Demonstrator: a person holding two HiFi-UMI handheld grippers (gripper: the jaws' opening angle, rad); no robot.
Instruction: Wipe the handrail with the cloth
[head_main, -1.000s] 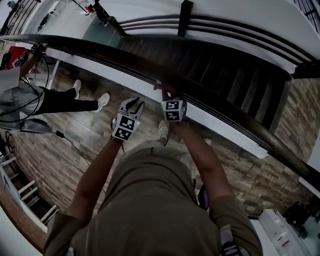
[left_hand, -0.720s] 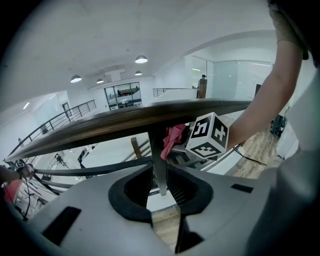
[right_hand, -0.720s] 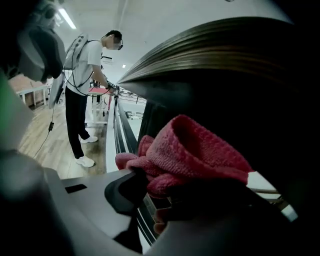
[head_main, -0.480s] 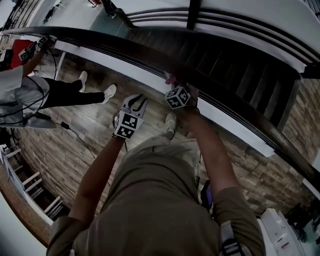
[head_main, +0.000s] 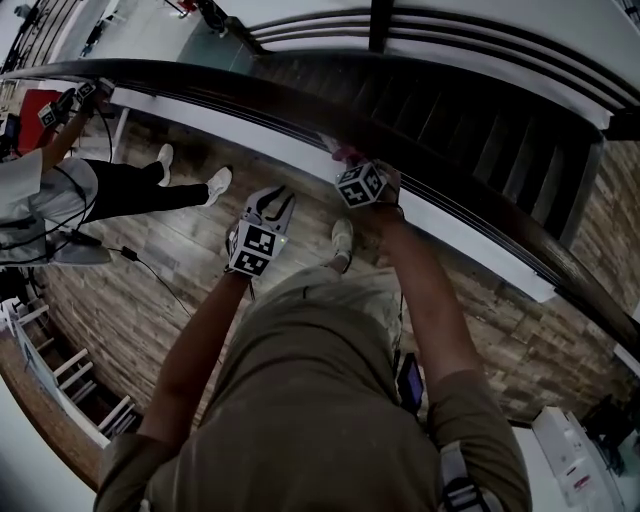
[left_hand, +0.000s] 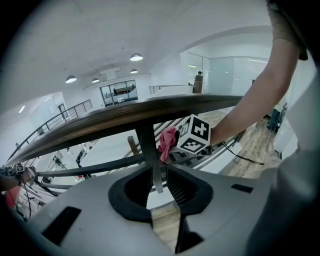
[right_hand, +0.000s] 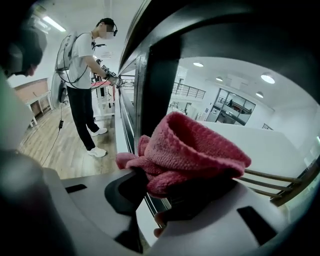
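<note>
The dark wooden handrail (head_main: 200, 88) curves from upper left to lower right; from the left gripper it shows as a band (left_hand: 125, 116). My right gripper (head_main: 352, 170) is shut on a bunched pink cloth (right_hand: 192, 147), which sits just under the rail's dark near side (right_hand: 225, 30), beside a dark post (right_hand: 160, 85). Whether the cloth touches the rail I cannot tell. In the left gripper view the cloth (left_hand: 167, 142) hangs below the rail, next to the right gripper's marker cube (left_hand: 196, 136). My left gripper (head_main: 268, 205) hovers left of it, open and holding nothing; a baluster (left_hand: 148, 150) shows through its gap.
Another person (right_hand: 85, 75) in a white shirt and dark trousers works at the rail further along, seen at the left (head_main: 100, 195) in the head view. A white ledge (head_main: 290, 150) runs under the rail. Stairs (head_main: 470, 130) drop beyond it. Wooden flooring (head_main: 150, 280) lies below me.
The right gripper has rolled, its marker cube now tilted, and has moved closer in under the rail with the cloth. The left gripper has shifted slightly toward the railing.
</note>
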